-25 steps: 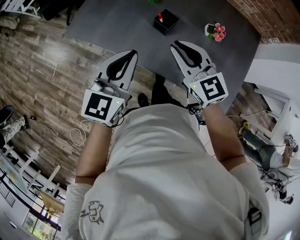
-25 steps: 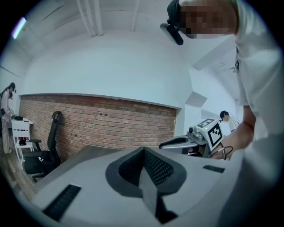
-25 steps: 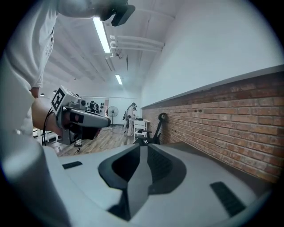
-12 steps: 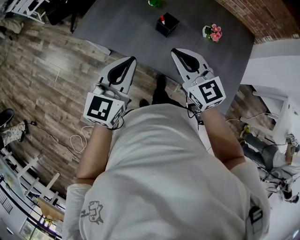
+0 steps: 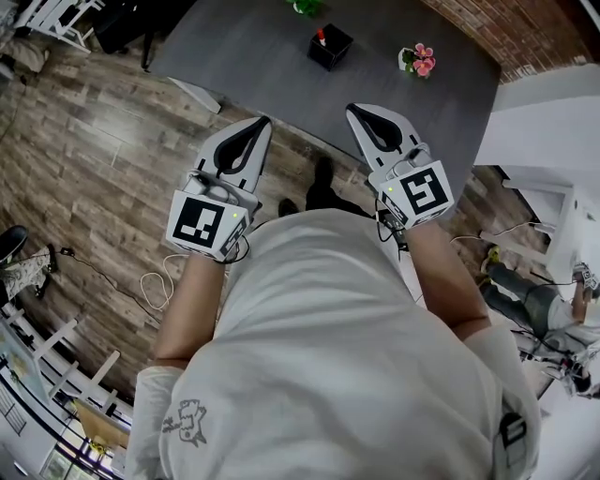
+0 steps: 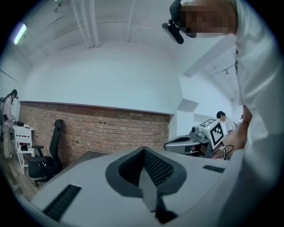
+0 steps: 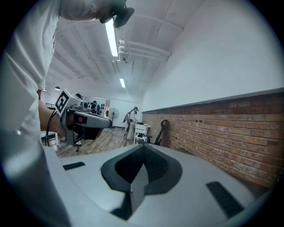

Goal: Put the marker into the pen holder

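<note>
A black square pen holder (image 5: 329,46) stands on the dark grey table (image 5: 253,56), far ahead of both grippers. A marker with a red tip (image 5: 321,36) sticks up out of it. My left gripper (image 5: 265,121) is held close to my body over the wooden floor, its jaws shut with nothing between them. My right gripper (image 5: 353,110) is level with it at the table's near edge, also shut and empty. The left gripper view shows shut jaws (image 6: 143,149) and the right gripper (image 6: 191,142) beside them. The right gripper view shows shut jaws (image 7: 143,145) too.
A small pot of pink flowers (image 5: 418,59) stands on the table right of the holder, and a green object (image 5: 303,6) lies at its far edge. A brick wall (image 5: 525,28) runs behind. Cables (image 5: 155,281) lie on the floor at the left.
The table and pen holder have slid toward the top of the head view. Both grippers stay near my chest, a little lower in the picture.
</note>
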The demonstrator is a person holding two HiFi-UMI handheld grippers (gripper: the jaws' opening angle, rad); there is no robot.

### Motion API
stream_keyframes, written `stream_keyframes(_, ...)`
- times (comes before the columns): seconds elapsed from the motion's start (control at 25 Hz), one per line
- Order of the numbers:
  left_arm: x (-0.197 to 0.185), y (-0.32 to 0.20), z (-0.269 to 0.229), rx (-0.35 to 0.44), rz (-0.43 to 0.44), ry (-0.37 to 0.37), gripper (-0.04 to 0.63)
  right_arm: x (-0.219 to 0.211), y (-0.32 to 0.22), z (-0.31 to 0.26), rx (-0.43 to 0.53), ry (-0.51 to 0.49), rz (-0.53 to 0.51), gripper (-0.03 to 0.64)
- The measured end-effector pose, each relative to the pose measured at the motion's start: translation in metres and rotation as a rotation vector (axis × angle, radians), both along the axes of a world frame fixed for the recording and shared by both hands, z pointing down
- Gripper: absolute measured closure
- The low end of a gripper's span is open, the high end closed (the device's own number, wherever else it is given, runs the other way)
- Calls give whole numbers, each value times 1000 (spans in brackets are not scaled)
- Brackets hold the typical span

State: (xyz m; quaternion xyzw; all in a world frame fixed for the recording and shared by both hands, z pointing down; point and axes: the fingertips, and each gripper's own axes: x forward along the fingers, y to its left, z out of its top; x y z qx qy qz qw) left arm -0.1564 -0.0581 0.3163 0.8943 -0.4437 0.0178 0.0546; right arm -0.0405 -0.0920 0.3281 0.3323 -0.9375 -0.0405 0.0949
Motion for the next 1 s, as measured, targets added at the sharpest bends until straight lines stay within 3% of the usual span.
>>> stream_keyframes(0.52, 49, 39, -8, 5, -29, -4, 584, 50, 46, -16, 34, 4, -41, 612)
stream_keyframes(1.0, 151, 101, -13, 15, -86, -27, 584, 143, 121, -26, 29, -73, -112, 613)
